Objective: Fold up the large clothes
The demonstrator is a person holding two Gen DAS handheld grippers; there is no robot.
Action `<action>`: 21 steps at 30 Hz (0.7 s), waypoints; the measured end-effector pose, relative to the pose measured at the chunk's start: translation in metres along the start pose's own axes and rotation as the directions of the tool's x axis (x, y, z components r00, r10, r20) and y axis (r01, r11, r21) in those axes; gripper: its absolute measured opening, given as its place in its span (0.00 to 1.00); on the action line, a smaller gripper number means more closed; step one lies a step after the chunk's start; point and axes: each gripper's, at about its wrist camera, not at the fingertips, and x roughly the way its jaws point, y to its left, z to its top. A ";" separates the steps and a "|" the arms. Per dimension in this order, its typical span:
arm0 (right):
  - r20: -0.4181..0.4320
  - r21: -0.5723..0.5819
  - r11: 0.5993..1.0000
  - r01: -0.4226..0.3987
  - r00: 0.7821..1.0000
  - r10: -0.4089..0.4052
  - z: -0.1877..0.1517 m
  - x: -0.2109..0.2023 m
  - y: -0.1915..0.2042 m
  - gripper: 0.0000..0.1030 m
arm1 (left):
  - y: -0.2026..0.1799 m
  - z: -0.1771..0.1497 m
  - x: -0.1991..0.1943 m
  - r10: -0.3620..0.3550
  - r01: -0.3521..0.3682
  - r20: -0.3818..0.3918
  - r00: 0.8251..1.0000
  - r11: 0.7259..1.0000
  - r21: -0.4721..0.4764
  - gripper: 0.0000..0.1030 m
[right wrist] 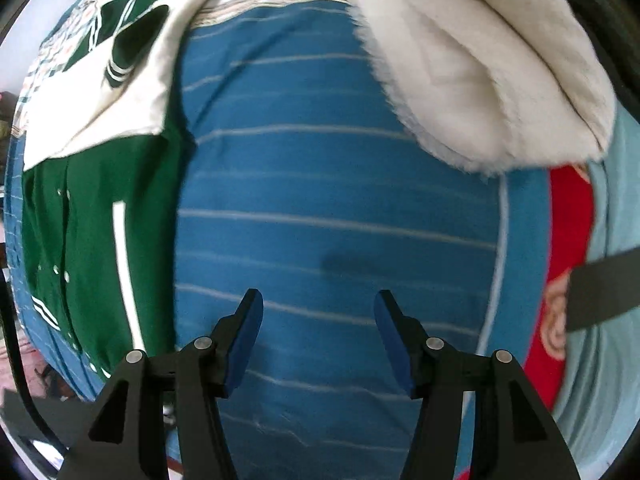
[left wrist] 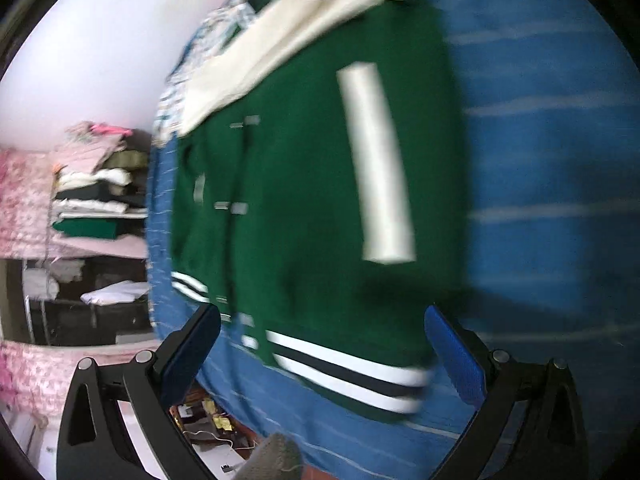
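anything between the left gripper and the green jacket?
Nothing visible. The left gripper is open, with the green jacket and its striped hem showing directly between the fingers. The jacket lies flat on the blue striped sheet.

I can read no words, brands or labels here. The only mark is a broad white bar like a 1 (left wrist: 376, 164) on my green jacket (left wrist: 304, 208), above its striped hem (left wrist: 348, 376); whether it is truly a numeral I cannot tell.
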 end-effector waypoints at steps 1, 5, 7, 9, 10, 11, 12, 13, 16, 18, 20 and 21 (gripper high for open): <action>-0.010 0.005 1.000 0.008 1.000 -0.008 -0.004 -0.001 -0.006 0.58 | -0.012 0.000 0.002 0.006 -0.006 -0.002 1.000 1.000 0.018 1.00; -0.054 0.040 0.999 0.003 0.999 -0.001 -0.010 0.001 -0.024 0.58 | -0.038 0.007 0.026 0.065 -0.065 0.001 0.998 0.997 0.030 1.00; -0.062 0.049 0.999 -0.006 0.998 0.009 -0.009 0.004 -0.029 0.58 | -0.032 0.014 0.030 0.093 -0.093 0.037 0.995 0.996 -0.008 1.00; -0.061 0.053 0.998 -0.018 0.998 0.022 -0.006 0.005 -0.030 0.58 | -0.023 0.021 0.040 0.153 -0.151 0.043 0.987 0.988 -0.039 1.00; -0.058 0.052 0.998 -0.024 0.998 0.027 -0.003 0.007 -0.027 0.58 | -0.010 0.026 0.051 0.157 -0.155 0.018 0.987 0.986 -0.065 1.00; -0.054 0.049 0.998 -0.031 0.998 0.033 -0.001 0.007 -0.025 0.58 | 0.000 0.028 0.057 0.133 -0.133 -0.005 0.991 0.987 -0.093 1.00; -0.051 0.049 0.998 -0.035 0.998 0.038 0.000 0.007 -0.020 0.58 | 0.009 0.031 0.061 0.115 -0.117 -0.024 0.993 0.986 -0.118 1.00; -0.048 0.048 0.998 -0.045 0.998 0.047 0.003 0.006 -0.017 0.58 | 0.015 0.032 0.063 0.106 -0.109 -0.031 0.994 0.985 -0.133 1.00; -0.044 0.047 0.997 -0.068 0.997 0.070 0.015 0.009 -0.011 0.58 | 0.019 0.028 0.058 0.116 -0.116 -0.014 0.993 0.984 -0.136 1.00; -0.043 0.045 0.995 -0.090 0.995 0.091 0.021 0.013 -0.007 0.58 | 0.019 0.024 0.052 0.142 -0.140 0.006 0.990 0.980 -0.143 1.00; -0.035 0.033 0.993 -0.114 0.993 0.115 0.031 0.016 -0.003 0.58 | 0.022 0.021 0.050 0.154 -0.150 0.013 0.988 0.975 -0.164 1.00; -0.033 0.028 0.992 -0.121 0.992 0.122 0.036 0.016 0.001 0.58 | 0.024 0.021 0.051 0.150 -0.146 0.011 0.989 0.974 -0.172 1.00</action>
